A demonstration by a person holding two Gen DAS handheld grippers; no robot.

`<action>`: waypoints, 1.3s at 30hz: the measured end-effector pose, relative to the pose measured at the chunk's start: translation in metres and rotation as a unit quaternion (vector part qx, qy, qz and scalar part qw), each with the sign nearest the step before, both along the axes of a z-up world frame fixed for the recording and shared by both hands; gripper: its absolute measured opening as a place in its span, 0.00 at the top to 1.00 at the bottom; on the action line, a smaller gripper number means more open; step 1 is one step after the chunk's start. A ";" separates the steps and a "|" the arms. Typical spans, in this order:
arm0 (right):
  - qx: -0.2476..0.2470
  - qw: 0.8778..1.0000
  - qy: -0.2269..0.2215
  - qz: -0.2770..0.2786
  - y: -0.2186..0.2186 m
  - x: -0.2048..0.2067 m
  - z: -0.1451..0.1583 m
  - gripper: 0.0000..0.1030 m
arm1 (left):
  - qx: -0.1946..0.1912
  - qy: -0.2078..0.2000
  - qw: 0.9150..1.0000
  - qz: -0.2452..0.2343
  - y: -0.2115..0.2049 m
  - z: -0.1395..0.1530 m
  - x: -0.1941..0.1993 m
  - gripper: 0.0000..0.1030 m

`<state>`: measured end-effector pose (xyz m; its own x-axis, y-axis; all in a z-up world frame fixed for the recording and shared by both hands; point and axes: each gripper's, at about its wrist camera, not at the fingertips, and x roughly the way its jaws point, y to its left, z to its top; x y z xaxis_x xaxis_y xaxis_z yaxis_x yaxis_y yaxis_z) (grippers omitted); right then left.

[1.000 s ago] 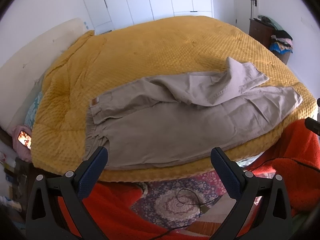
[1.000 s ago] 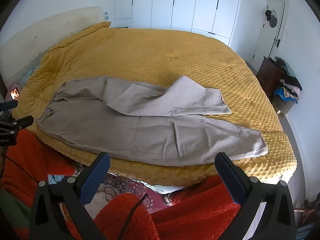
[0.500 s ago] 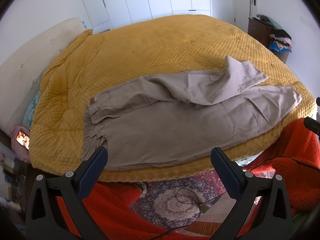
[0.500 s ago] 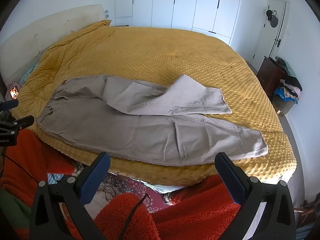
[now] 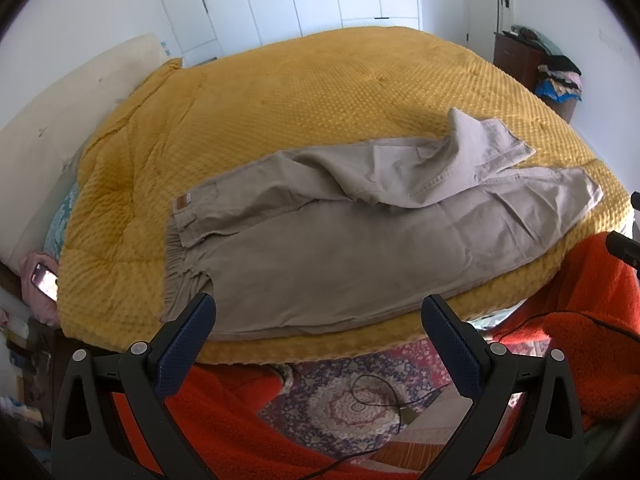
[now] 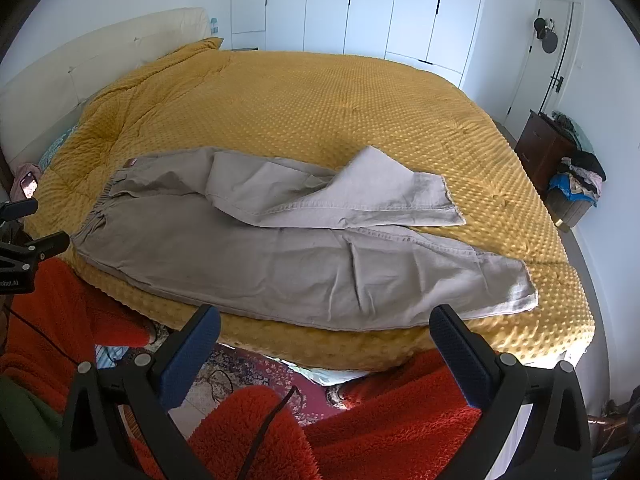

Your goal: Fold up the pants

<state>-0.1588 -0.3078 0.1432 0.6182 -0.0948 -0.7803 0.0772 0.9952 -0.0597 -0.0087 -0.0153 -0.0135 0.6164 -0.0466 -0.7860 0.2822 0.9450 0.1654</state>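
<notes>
Beige pants [image 5: 340,248] [image 6: 280,252] lie along the near edge of a bed, waistband to the left and leg ends to the right. The far leg is rumpled and partly lies over the near one, its hem [image 6: 448,204] turned up. My left gripper [image 5: 318,314] hangs open in front of the waistband end, short of the bed's edge. My right gripper [image 6: 324,326] is open too, in front of the lower legs. Neither touches the cloth.
A mustard dimpled quilt [image 6: 340,112] covers the bed. A padded headboard [image 6: 80,76] stands on the left, white wardrobes [image 6: 360,4] behind. A phone [image 5: 45,280] glows at the bed's left corner. Red fleece [image 6: 380,436] and a patterned rug [image 5: 352,396] lie below me. A dark dresser with clothes [image 6: 560,152] stands to the right.
Both wrist views have drifted slightly nearer to the bed and the pants sit a little lower in frame. The pants have not moved and both grippers stay open.
</notes>
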 end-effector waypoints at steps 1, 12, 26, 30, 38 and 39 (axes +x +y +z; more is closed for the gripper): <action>0.001 1.000 0.001 0.000 0.000 0.000 0.000 0.00 | 0.001 0.001 1.000 0.000 0.000 0.000 0.000 0.00; 0.002 1.000 0.003 0.001 0.000 0.002 -0.002 0.00 | 0.002 0.000 1.000 -0.004 -0.002 0.000 0.001 0.00; -0.002 1.000 0.006 0.012 0.005 0.004 -0.005 0.00 | 0.002 -0.003 1.000 -0.006 -0.003 0.000 -0.002 0.00; -0.003 1.000 0.008 0.016 0.007 0.005 -0.004 0.00 | 0.003 -0.003 1.000 -0.005 -0.003 0.001 -0.002 0.00; -0.003 1.000 0.006 0.018 0.009 0.006 -0.003 0.00 | -0.002 0.000 1.000 -0.004 -0.001 0.003 0.000 0.00; -0.003 1.000 0.006 0.019 0.009 0.007 -0.003 0.00 | -0.002 0.004 1.000 -0.004 -0.002 0.002 0.002 0.00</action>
<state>-0.1519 -0.2988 0.1407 0.6126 -0.0760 -0.7867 0.0381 0.9971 -0.0666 -0.0070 -0.0168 -0.0112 0.6104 -0.0545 -0.7902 0.2906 0.9435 0.1594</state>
